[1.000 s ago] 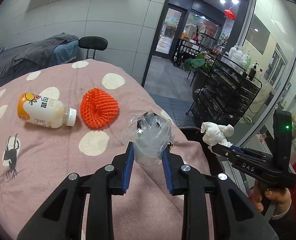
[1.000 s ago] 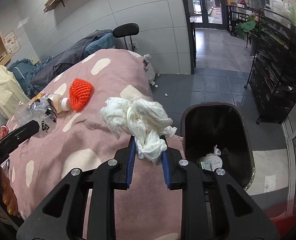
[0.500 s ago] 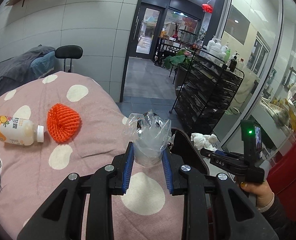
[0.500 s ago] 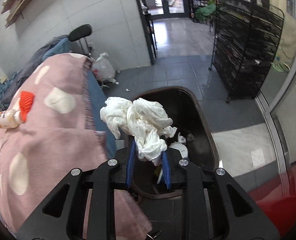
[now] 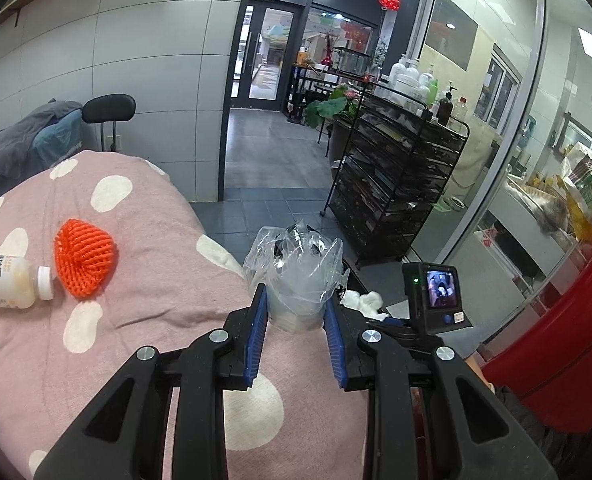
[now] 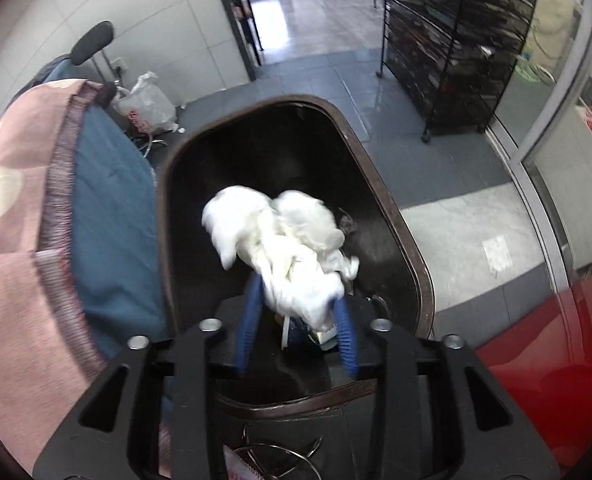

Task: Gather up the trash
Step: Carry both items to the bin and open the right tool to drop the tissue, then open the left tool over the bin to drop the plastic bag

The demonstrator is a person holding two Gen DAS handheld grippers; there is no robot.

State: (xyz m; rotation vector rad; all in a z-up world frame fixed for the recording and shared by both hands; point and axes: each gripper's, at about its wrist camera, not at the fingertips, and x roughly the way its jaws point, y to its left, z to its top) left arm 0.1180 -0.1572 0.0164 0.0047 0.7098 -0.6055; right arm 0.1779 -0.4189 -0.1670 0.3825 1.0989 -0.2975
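Observation:
My left gripper is shut on a crumpled clear plastic wrapper, held above the pink spotted cloth. My right gripper is open over the dark trash bin; the white crumpled tissue is blurred and sits between its spread blue pads, over the bin's mouth. The tissue and the right gripper's body also show in the left wrist view. An orange foam net and a small drink bottle lie on the cloth at the left.
A black wire rack stands to the right beyond the bin. A red surface is close on the right. A white plastic bag lies on the floor by the table. A black chair stands at the wall.
My right gripper moved down over the bin and its jaws spread; the tissue is blurred there. My left gripper swung right with the wrapper held.

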